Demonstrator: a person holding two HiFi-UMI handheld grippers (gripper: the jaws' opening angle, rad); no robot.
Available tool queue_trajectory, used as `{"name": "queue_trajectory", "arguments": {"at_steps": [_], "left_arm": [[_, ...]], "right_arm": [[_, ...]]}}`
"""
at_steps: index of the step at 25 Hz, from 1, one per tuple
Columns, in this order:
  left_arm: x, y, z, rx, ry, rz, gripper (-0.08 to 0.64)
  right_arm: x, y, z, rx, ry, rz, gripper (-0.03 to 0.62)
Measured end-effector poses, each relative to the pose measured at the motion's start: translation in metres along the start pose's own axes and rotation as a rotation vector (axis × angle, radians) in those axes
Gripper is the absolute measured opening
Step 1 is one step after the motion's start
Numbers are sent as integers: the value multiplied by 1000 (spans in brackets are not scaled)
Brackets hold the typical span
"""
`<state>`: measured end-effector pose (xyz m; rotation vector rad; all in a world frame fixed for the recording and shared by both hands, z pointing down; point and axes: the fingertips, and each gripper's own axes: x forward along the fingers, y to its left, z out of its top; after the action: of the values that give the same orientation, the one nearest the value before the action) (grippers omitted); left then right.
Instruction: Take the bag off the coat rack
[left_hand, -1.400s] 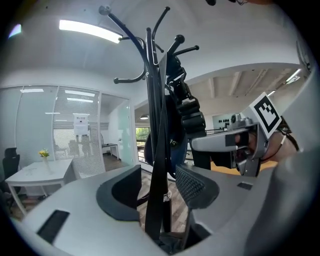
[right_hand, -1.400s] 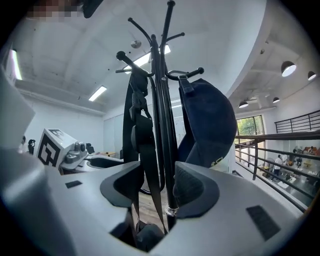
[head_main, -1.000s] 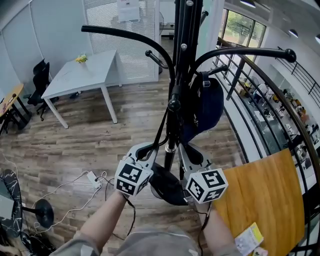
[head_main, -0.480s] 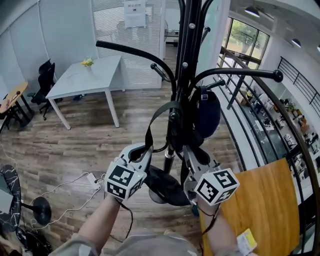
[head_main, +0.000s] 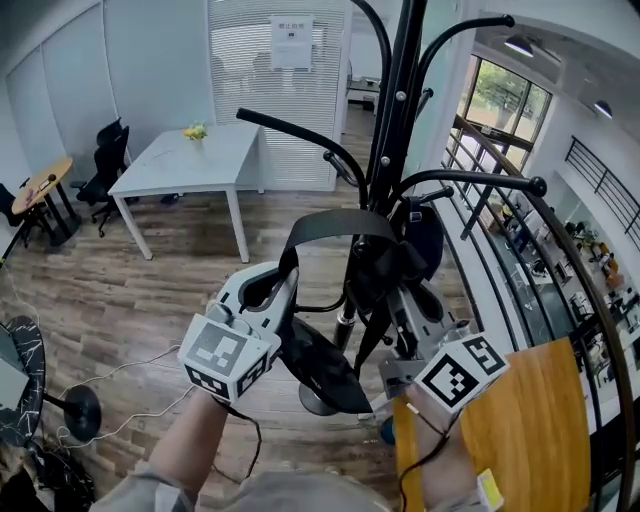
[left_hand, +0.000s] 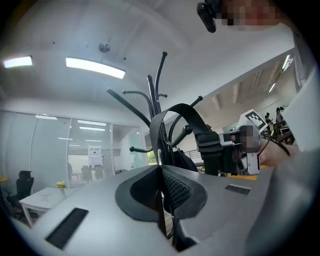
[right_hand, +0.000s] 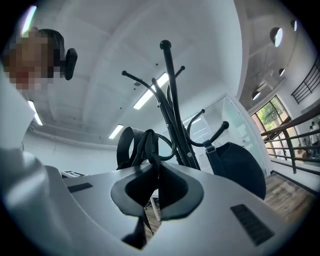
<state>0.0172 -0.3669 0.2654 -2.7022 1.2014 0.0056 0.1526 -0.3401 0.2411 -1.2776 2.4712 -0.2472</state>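
Observation:
The black coat rack (head_main: 400, 120) stands just ahead of me, its curved arms spreading out. A dark navy bag (head_main: 425, 240) hangs against the pole on the far right side. Its black strap (head_main: 330, 225) arches in a wide loop between my two grippers. My left gripper (head_main: 285, 290) is shut on the strap's left end, and in the left gripper view the strap (left_hand: 161, 145) rises straight out of the closed jaws. My right gripper (head_main: 405, 295) is shut on a bunched part of the strap (right_hand: 149, 142), with the bag (right_hand: 240, 167) just beyond it to the right.
A white table (head_main: 190, 160) and black office chairs (head_main: 105, 165) stand at the back left. A black stair railing (head_main: 590, 290) curves along the right, with a wooden tabletop (head_main: 530, 420) below it. Cables (head_main: 130, 380) trail over the wood floor at the left.
Both grippers have risen and spread apart a little, lifting the strap from a slack line beside the pole into a wide arch in front of it.

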Motion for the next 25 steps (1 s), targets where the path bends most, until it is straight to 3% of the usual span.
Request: {"name": "queue_trajectory", "arguments": {"at_steps": [8,15,19,25], "left_arm": [[-58,29,36,21,-31,107,15],[-120,47,34,48,-3,210,15],[-164,61,24,74,42,284,15],[-229,82,-1,40,124,426,15]], "right_arm": [[2,52,23,-49,-19,98,37],[24,101,-1,-156,26,195,37],[40,125,-26,-113,67,264,37],[59,154,-72,-13,147,368,37]]}}
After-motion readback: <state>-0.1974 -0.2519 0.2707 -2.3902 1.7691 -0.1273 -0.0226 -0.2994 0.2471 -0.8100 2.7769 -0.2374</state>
